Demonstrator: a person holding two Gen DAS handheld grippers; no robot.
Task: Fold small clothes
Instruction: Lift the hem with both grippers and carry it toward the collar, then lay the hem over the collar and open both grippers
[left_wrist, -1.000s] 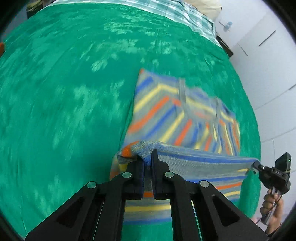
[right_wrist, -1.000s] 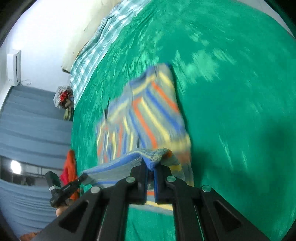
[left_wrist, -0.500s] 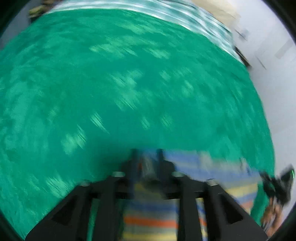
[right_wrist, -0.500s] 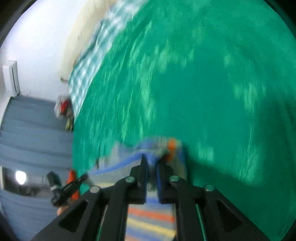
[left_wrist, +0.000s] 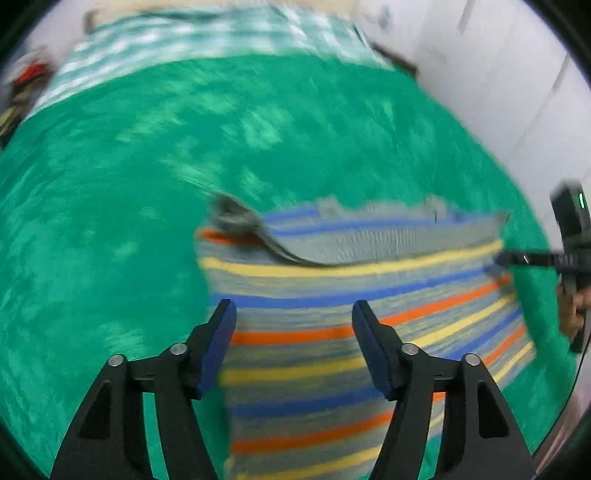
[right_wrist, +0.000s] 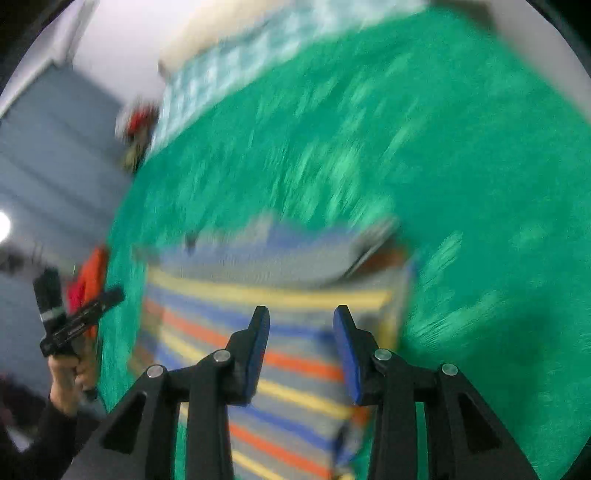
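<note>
Garment: striped knit (left_wrist: 354, 325) folded flat on green bed cover (left_wrist: 110, 221).
Left gripper (left_wrist: 293, 325): your fingers spreading, cloth released.
Right gripper (right_wrist: 300, 328): likewise opening, empty.

Both views are evenly and brightly lit, with no hard shadows. Motion blur smears the green patterned bedspread (left_wrist: 110, 221) ahead of each claw into streaks, worst in the right wrist view. The black claw fingers (left_wrist: 218, 343) stay sharp, and the striped knitted garment (left_wrist: 332, 332) beneath them is soft-edged. Fisheye bending curves the bed and walls, with dark vignetting at the rim. A small bright lamp glare (right_wrist: 3, 225) sits far left of the right claw.
</note>
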